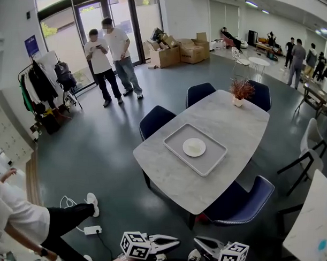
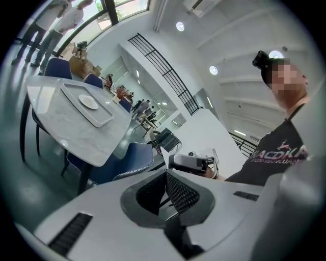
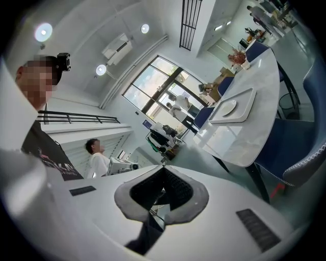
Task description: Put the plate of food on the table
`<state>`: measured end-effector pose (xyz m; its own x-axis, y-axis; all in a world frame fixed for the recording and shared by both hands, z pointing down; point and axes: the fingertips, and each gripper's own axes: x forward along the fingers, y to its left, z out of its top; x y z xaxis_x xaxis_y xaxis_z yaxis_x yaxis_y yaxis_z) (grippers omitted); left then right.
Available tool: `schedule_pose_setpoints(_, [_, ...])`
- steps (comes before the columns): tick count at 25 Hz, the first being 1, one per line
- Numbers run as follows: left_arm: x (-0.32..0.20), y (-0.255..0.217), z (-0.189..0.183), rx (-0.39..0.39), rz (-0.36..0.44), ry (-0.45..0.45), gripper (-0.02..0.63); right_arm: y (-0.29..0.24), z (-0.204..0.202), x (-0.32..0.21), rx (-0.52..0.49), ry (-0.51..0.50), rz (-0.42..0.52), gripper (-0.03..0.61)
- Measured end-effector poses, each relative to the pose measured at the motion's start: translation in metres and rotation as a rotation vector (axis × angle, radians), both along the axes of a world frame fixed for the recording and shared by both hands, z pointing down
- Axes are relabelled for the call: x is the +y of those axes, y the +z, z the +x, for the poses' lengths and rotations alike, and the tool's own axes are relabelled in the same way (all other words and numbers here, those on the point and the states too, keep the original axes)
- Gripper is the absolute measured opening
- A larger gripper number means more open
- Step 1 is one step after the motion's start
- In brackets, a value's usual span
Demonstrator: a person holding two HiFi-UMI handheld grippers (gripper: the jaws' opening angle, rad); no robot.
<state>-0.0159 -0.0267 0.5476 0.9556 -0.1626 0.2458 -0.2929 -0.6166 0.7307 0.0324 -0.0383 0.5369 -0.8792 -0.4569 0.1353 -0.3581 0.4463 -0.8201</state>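
1. Plate (image 1: 194, 147): white, w/ pale food. It sits in a grey tray (image 1: 180, 143) mid marble table (image 1: 167, 178).
2. Left gripper (image 1: 175, 242): jaws together, nothing betw. them. It is at the head view's bottom edge, well apart from the table.
3. Right gripper (image 1: 198, 242): jaws together, empty, just beside the left gripper.
4. Head view only: potted plant (image 1: 241, 91) at the table's far end, and two people (image 1: 99, 58) by the glass door.
5. Gripper views only: ceiling lights (image 2: 179, 26), and the person (image 2: 285, 148) holding both grippers, in a black shirt.

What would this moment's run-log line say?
left gripper: shut, empty | right gripper: shut, empty | plate: on tray | tray: on table
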Motion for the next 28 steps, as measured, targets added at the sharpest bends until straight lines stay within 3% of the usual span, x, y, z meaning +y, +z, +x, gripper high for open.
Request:
schedule_pose_setpoints(6, [0.002,-0.006,-0.029,0.025,0.017,-0.042,0.009,-0.004,-0.023,0.006,-0.002,-0.008,0.037,0.011])
schedule_pose_setpoints(13, [0.015,-0.010,-0.025,0.075,0.031,0.027,0.009,-0.006,-0.027,0.014,0.048,0.001,0.041,0.011])
schedule_pose_setpoints(17, [0.019,-0.011,-0.032,0.076,0.020,0.039,0.009,-0.003,-0.036,0.019,0.026,0.012,0.015,0.011])
schedule_pose_setpoints(28, [0.010,-0.011,-0.063,0.057,0.006,-0.035,0.009,-0.008,-0.056,0.018,0.037,-0.012,0.038,0.011])
